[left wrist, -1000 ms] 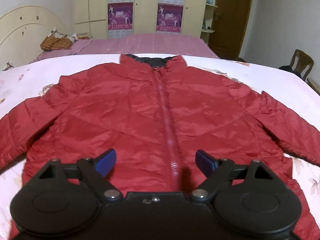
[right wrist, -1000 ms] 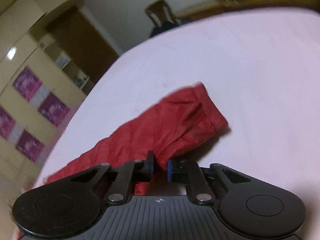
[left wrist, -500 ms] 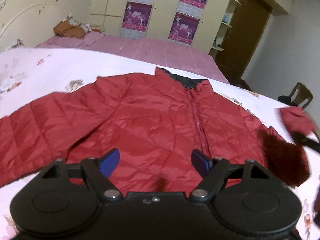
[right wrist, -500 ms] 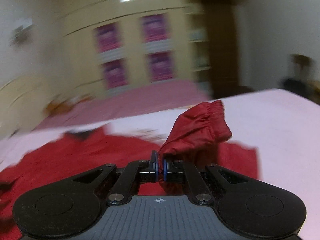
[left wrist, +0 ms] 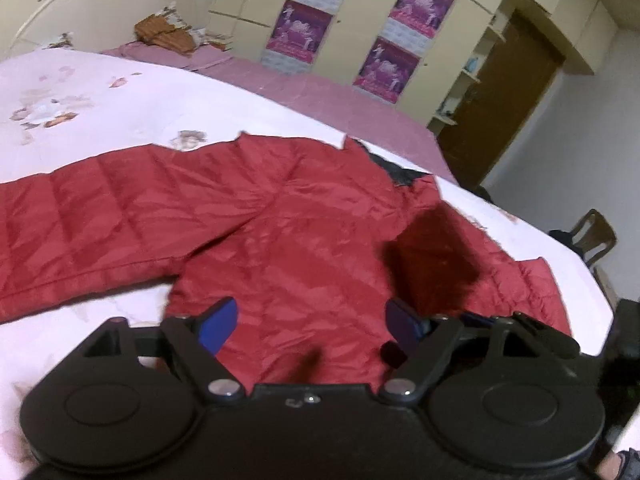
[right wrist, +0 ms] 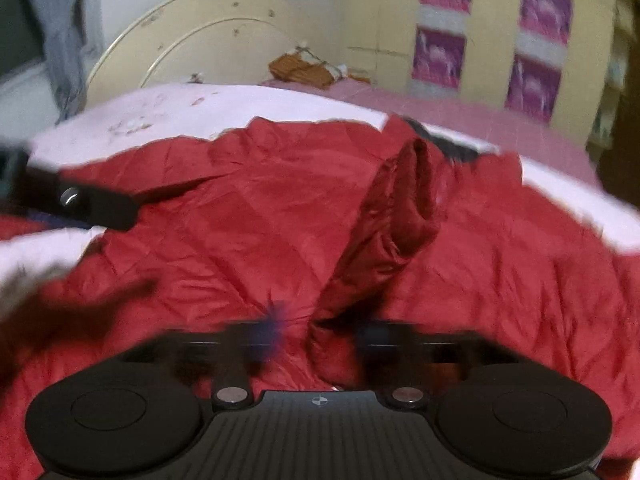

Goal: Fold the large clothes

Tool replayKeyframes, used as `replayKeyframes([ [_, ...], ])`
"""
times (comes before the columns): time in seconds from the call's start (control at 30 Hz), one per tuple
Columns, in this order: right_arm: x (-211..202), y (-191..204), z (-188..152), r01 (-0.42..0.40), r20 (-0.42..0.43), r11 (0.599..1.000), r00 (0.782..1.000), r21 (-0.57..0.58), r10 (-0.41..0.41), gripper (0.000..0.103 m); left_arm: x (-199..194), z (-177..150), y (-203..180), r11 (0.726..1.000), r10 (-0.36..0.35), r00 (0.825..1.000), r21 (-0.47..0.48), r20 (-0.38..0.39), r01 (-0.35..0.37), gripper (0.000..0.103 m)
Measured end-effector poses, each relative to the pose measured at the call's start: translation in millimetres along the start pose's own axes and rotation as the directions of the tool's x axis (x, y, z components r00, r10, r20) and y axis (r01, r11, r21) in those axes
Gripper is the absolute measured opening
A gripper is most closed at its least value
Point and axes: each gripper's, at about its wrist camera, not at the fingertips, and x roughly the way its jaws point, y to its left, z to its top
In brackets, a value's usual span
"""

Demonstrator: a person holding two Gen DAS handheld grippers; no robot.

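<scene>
Left gripper point(left wrist: 310, 322) jaws wide apart; right gripper point(right wrist: 320, 338) blurred, jaws parted.

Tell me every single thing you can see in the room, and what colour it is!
Puffy jacket: one, red, lying flat on the bed.
Sleeve: one, red, folded over the jacket's front, its cuff near the collar.
Other sleeve: one, red, stretched out to the side.
Bed cover: one, white with small flower prints, under the jacket.
Pink sheet: one, at the far side of the bed.
Headboard: one, cream, curved.
Posters: four, purple, on cream cupboard doors.
Brown bundle: one, near the headboard.
Door: one, brown.
Chair: one, brown, beside the bed.
Left gripper: black with blue pads, open, above the hem.
Right gripper: black, blurred, the sleeve lying between its fingers.
</scene>
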Motion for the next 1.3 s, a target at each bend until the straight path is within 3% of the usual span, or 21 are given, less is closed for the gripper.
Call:
replayKeyframes([
  [0.1,-9.9,-11.7,7.0,-0.008,0.041,0.999,0.999,0.041,0.007,0.079,7.7,0.3,-15.9,0.998,-0.050,0.999,0.028,0.000,0.050,0.090],
  [0.2,-42.3,-47.5,1.8,-0.007,0.081,0.985,0.997,0.170,-0.007,0.050,27.7,-1.7,-42.9,0.991,-0.089,0.995,0.102,-0.033,0.092,0.090],
  [0.23,-54.2,-60.3,-3.3,0.021,0.093,0.977,0.995,0.211,-0.041,0.044,38.6,-3.7,-50.0,0.988,-0.075,0.996,0.132,-0.053,0.081,0.090],
  [0.33,-89.7,-98.6,-14.4,0.096,0.124,0.940,0.982,0.328,-0.144,0.041,69.9,-4.9,-56.1,0.989,0.011,0.994,0.145,-0.106,0.004,0.082],
  [0.5,-142.8,-156.4,-32.2,0.215,0.133,0.847,0.940,0.486,-0.315,0.041,94.7,-0.6,-58.6,0.991,0.017,0.994,0.134,-0.107,-0.002,0.018],
  [0.63,-167.3,-194.5,-56.0,0.286,0.061,0.749,0.915,0.598,-0.398,0.041,90.2,13.6,-76.0,0.984,-0.020,0.999,0.176,-0.027,0.024,0.017],
  [0.73,-183.0,-208.6,-68.8,0.299,0.022,0.709,0.914,0.639,-0.405,0.041,71.3,29.5,-73.6,0.987,-0.011,0.997,0.159,0.072,-0.001,0.017],
  [0.83,-183.2,-214.5,-62.8,0.285,0.021,0.719,0.923,0.633,-0.384,0.040,55.8,37.3,-47.6,0.990,0.065,0.988,0.114,0.143,-0.081,0.017],
  [0.97,-178.8,-212.0,-61.1,0.267,0.019,0.765,0.939,0.586,-0.343,0.040,71.2,30.6,-29.4,0.988,0.116,0.990,0.097,0.079,-0.124,0.016],
  [1.03,-167.7,-215.0,-61.3,0.250,0.011,0.782,0.950,0.571,-0.312,0.009,77.1,26.9,-31.1,0.987,0.119,0.991,0.100,0.068,-0.126,0.016],
  [1.07,-158.6,-214.5,-60.4,0.245,0.006,0.788,0.953,0.565,-0.301,0.006,79.8,25.4,-31.4,0.988,0.120,0.991,0.092,0.065,-0.126,0.016],
  [1.23,-130.8,-213.3,-45.0,0.219,0.023,0.829,0.963,0.514,-0.268,0.006,84.4,17.4,-26.4,0.987,0.137,0.989,0.072,0.052,-0.140,0.016],
  [1.3,-108.7,-215.9,-42.7,0.246,-0.033,0.842,0.964,0.481,-0.263,0.006,85.7,13.9,-23.0,0.985,0.154,0.987,0.072,0.036,-0.157,0.017],
])
